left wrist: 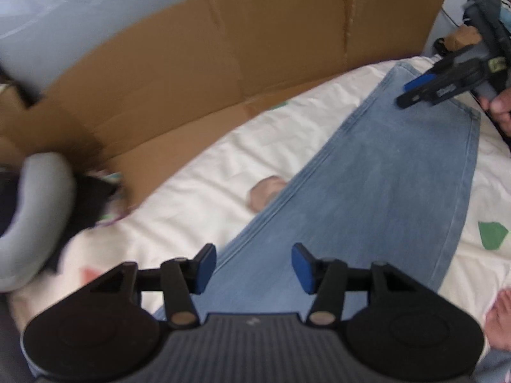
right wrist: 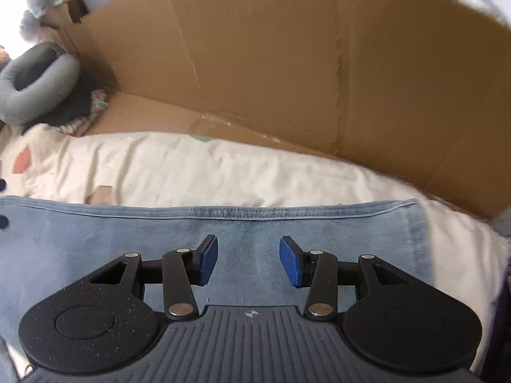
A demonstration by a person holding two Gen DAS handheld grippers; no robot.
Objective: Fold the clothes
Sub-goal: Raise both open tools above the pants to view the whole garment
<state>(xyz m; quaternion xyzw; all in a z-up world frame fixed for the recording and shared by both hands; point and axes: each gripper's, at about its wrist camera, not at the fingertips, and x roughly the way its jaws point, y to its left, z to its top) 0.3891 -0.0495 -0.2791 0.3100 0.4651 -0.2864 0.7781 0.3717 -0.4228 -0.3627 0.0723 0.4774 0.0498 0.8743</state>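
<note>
Light blue jeans (left wrist: 392,178) lie flat as a long folded band on a cream bedsheet (left wrist: 204,175). My left gripper (left wrist: 254,268) hovers above the near end of the jeans, open, nothing between its blue pads. At the far end of the band the right gripper (left wrist: 415,91) shows in the left wrist view, held in a hand above the denim. In the right wrist view the right gripper (right wrist: 249,261) stands open over the jeans (right wrist: 95,249), close to their stitched edge, pads apart with only cloth beneath them.
A tall brown cardboard wall (left wrist: 223,63) curves along the far side of the bed (right wrist: 255,48). A grey neck pillow (left wrist: 35,220) and dark clothes lie at the left. A bare foot (left wrist: 501,316) rests at the lower right.
</note>
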